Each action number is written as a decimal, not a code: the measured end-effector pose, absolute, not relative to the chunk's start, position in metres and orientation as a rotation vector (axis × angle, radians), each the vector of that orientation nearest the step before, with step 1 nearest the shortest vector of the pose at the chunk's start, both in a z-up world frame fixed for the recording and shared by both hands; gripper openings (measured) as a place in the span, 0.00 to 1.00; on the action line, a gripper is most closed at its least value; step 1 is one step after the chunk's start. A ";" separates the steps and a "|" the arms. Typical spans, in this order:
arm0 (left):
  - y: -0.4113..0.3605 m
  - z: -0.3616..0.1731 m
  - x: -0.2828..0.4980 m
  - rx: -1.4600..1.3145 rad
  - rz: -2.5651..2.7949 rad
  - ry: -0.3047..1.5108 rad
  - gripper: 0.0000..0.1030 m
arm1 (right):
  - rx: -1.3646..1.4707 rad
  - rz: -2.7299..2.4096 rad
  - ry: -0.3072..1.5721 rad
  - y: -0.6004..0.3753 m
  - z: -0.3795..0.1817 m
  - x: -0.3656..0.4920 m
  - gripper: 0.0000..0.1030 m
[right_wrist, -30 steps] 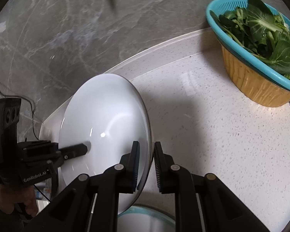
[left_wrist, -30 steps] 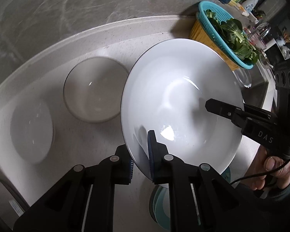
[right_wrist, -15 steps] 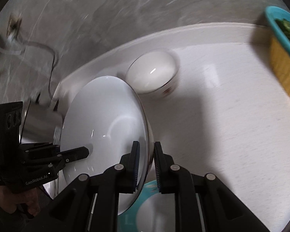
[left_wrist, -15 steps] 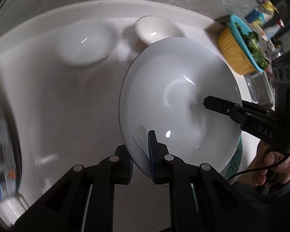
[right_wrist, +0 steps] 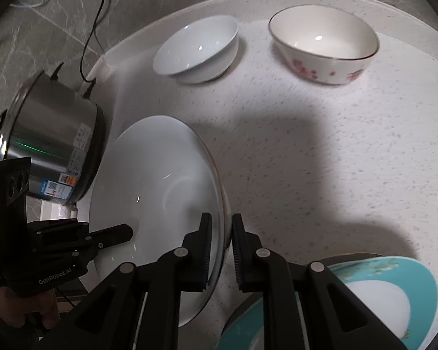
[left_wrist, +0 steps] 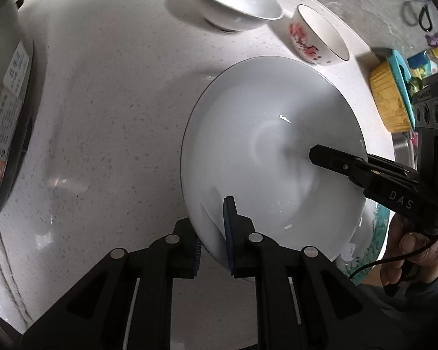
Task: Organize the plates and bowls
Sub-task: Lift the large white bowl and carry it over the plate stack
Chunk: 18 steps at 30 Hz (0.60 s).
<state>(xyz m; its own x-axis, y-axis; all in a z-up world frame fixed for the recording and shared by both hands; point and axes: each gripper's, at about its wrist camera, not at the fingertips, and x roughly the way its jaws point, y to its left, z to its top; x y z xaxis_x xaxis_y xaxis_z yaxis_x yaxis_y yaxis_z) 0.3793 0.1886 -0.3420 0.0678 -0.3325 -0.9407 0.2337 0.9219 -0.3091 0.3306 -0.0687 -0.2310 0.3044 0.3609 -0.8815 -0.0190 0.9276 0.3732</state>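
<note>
The big white plate sits mid-frame in the left wrist view, held up off the bench and tilted, with nothing under most of it. The left gripper pinches its near rim, one finger inside the dish and one outside, jaws narrow around the edge. The right gripper does the same on the opposite rim, so the plate is carried two-handed.

Bottom right of the right wrist view there's a teal-rimmed plate lying flat, just beside the white one. Upper part of that frame has a plain white bowl and a flower-print bowl side by side, well apart from the plate. A steel cooker stands at left, pretty close to the plate's far edge.

Looks like a carry toward a stack, probably with the teal one. Best bet: the person keeps both pinches even, levels the plate before lowering, watches that cooker side, and lets go only once it's resting flat.
</note>
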 end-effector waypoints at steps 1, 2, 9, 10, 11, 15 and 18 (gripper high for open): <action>0.189 -0.344 0.378 -0.084 -0.426 1.441 0.11 | 0.313 0.259 1.243 -0.069 -0.232 0.330 0.15; 0.193 -0.346 0.376 -0.087 -0.423 1.440 0.11 | 0.306 0.260 1.246 -0.068 -0.233 0.330 0.15; 0.185 -0.360 0.384 -0.095 -0.415 1.441 0.12 | 0.304 0.258 1.256 -0.064 -0.241 0.336 0.15; 0.184 -0.360 0.384 -0.094 -0.414 1.433 0.12 | 0.304 0.256 1.259 -0.065 -0.243 0.336 0.15; 0.185 -0.360 0.383 -0.087 -0.410 1.426 0.12 | 0.301 0.254 1.257 -0.065 -0.244 0.336 0.15; 0.180 -0.360 0.383 -0.100 -0.400 1.419 0.12 | 0.296 0.261 1.250 -0.063 -0.244 0.338 0.15; 0.179 -0.356 0.388 -0.111 -0.395 1.405 0.12 | 0.296 0.269 1.252 -0.061 -0.247 0.339 0.15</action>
<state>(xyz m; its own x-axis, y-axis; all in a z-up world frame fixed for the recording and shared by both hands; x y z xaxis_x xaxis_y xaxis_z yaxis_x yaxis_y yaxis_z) 0.3883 0.1793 -0.3565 0.1118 -0.3331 -0.9362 0.2037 0.9298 -0.3065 0.3394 -0.0606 -0.2465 0.2913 0.3580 -0.8871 -0.0379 0.9309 0.3633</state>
